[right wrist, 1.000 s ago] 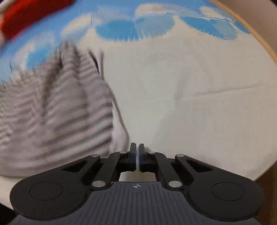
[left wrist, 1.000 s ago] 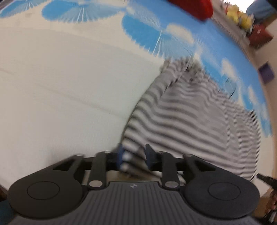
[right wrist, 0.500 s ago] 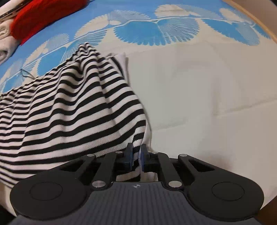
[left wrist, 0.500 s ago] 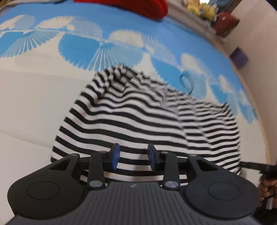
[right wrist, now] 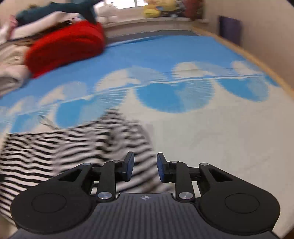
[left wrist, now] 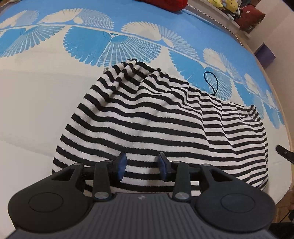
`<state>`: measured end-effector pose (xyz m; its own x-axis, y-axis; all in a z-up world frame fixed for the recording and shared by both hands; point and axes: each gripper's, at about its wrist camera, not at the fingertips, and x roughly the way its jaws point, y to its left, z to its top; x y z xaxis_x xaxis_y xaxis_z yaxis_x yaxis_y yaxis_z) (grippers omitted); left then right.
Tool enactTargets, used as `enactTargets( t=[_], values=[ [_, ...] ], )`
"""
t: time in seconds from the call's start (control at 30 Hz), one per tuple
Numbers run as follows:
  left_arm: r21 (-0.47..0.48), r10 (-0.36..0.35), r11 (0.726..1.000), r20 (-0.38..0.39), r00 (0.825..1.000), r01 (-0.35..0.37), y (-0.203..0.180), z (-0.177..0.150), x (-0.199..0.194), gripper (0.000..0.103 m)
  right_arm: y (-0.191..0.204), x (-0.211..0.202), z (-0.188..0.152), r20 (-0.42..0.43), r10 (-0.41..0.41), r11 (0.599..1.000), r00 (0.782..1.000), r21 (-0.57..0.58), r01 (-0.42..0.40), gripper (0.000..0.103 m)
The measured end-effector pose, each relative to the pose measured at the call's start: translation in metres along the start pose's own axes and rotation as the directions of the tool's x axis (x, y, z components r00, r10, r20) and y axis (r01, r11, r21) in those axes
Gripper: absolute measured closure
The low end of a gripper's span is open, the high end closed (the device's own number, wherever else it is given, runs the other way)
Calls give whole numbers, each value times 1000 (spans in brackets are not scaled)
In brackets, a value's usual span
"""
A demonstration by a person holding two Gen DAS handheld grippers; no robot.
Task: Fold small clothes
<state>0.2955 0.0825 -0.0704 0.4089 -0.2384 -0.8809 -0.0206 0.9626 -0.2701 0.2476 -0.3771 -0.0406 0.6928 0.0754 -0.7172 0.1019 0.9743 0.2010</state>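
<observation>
A black-and-white striped garment (left wrist: 156, 125) lies rumpled on the blue-and-white patterned bed cover (left wrist: 36, 88). My left gripper (left wrist: 142, 166) is open and empty, its blue pads just above the garment's near hem. In the right wrist view the same garment (right wrist: 60, 152) shows blurred at lower left. My right gripper (right wrist: 145, 166) is open and empty over the garment's near right edge. A tip of the right gripper (left wrist: 283, 154) shows at the far right of the left wrist view.
A thin dark hair-tie loop (left wrist: 211, 82) lies on the cover just beyond the garment. A red cushion (right wrist: 66, 47) and a pile of pale clothes (right wrist: 11, 73) lie at the back left. Stuffed toys (right wrist: 156, 8) sit on a ledge. A purple box (right wrist: 229, 29) stands by the wall.
Both grippers have let go of the striped garment and opened. The garment has dropped flat onto the bed. The right gripper has tilted up and is still moving.
</observation>
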Motion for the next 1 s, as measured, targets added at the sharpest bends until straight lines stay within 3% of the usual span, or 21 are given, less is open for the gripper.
enactTargets(
  t=[0.1,0.17,0.23,0.37,0.5,0.63,0.8,1.0],
  values=[
    [-6,-5,1000,4,1000,5,0,-1,-2,62,17,23,-1,-98,96,995,991,30,-94,63],
    [-7,-12,1000,7,1000,12,2,-2,-4,62,28,50,-11,-227,26,999,973,-18,-31,60],
    [-16,-22,1000,15,1000,22,7,-3,-9,62,32,66,-18,-291,-56,997,955,-73,36,59],
    [-72,-69,995,31,997,71,32,-6,-24,62,35,57,-13,-240,-71,997,968,-49,61,57],
    [-130,-108,986,9,994,108,66,-15,-38,62,33,7,-1,-22,-74,996,997,-40,74,57],
    [-193,-122,974,-23,992,115,94,-30,-48,62,27,-40,1,124,-59,993,991,-98,71,56],
    [-255,-127,961,-52,990,110,111,-48,-56,62,5,-68,-2,114,-63,998,992,-14,65,56],
    [-438,-120,897,-106,987,62,107,-60,-45,58,-4,-75,-4,101,-81,993,992,91,72,56]
  ],
)
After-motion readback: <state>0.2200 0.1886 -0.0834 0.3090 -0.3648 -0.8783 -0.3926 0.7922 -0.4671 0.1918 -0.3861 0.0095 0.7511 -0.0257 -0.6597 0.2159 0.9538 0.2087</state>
